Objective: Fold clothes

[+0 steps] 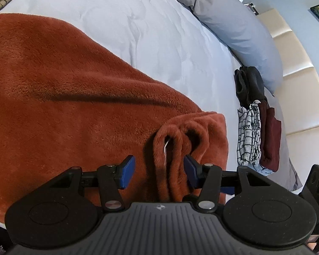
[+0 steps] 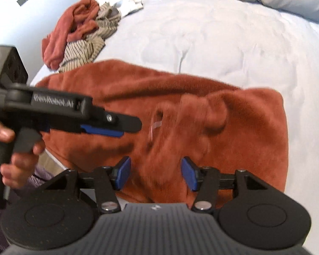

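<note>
Right under the left gripper [image 1: 159, 172], a bunched corner of the rust-orange fleece garment [image 1: 74, 97] sits between its blue pads [image 1: 126, 173]; the right pad touches the folds, the left one stands clear, so nothing is clamped. The right gripper [image 2: 156, 173] hovers over the same fleece with jaws apart and holding nothing, though that view is blurred. Farther off on the pale bed [image 1: 138, 25], folded clothes [image 1: 257, 136] are stacked near the pillow [image 1: 234, 25], and an unfolded heap [image 2: 80, 29] lies at the far edge.
</note>
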